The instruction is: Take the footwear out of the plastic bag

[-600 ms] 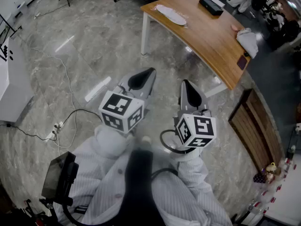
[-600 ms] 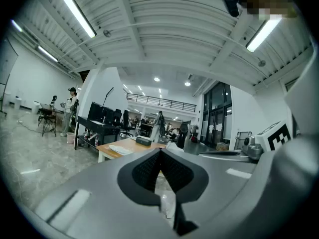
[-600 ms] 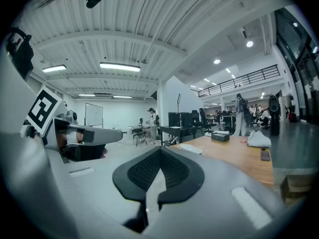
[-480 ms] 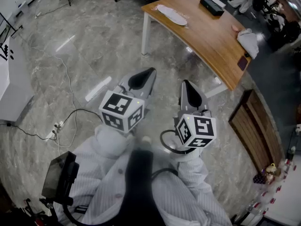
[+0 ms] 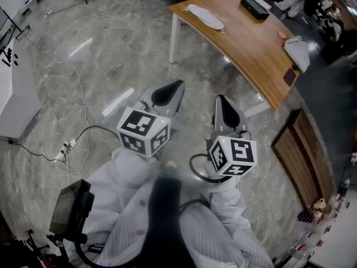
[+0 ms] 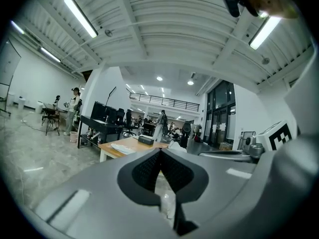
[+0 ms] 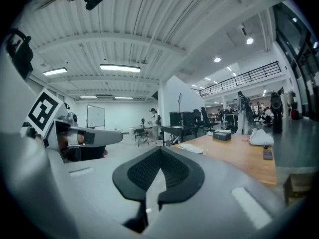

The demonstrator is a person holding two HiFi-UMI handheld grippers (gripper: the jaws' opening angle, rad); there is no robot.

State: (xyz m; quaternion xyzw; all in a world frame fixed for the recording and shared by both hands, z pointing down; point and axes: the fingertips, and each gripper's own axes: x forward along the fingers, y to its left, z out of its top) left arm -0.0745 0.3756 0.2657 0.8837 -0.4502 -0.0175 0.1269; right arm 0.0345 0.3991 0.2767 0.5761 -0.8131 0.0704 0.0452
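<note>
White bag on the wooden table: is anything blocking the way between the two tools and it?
Nothing visible does. The left tool and right tool, both shut and empty, hang over the floor, apart from the table. Only floor and bare wood lie between them and the white bag.

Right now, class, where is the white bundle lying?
In the head view, upper right: the white bundle lies on the wooden table near its right end.

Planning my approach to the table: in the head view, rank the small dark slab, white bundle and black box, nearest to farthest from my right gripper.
1. Small dark slab, near right edge of the table.
2. White bundle, just behind it.
3. Black box, far end.
</note>
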